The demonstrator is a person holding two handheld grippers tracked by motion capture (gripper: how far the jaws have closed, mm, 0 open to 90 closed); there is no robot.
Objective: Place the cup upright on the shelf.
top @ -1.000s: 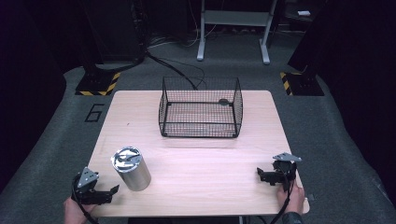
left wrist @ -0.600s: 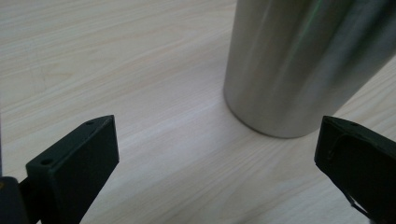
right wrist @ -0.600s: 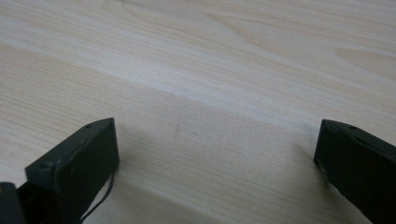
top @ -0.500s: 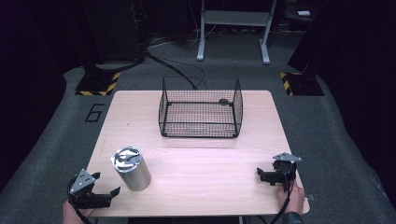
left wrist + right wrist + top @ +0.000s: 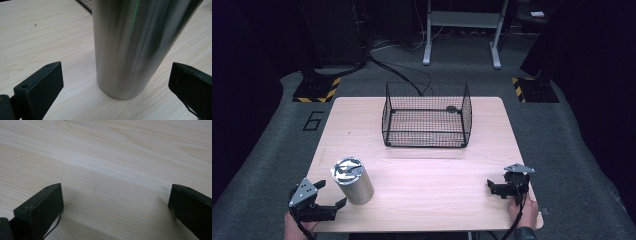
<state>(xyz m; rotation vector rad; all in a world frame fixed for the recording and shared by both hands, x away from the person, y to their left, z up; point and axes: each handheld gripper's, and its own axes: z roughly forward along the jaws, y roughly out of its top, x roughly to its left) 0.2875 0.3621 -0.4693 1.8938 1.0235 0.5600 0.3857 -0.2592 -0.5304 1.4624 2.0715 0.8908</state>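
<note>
The wooden surface (image 5: 422, 170) carries a black wire basket (image 5: 427, 116) at its far middle. A steel cup (image 5: 352, 180) stands upright near the front left corner. The left claw (image 5: 334, 205) gapes wide just before it, touching nothing. The right claw (image 5: 492, 187) rests released at the front right, holding nothing.

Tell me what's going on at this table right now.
A person holds a gripper in each hand. The left gripper is open and lined up on a steel tumbler standing upright on the wooden table, without touching it. The right gripper is open over bare wood at the near right. A wire basket sits farther back.
</note>
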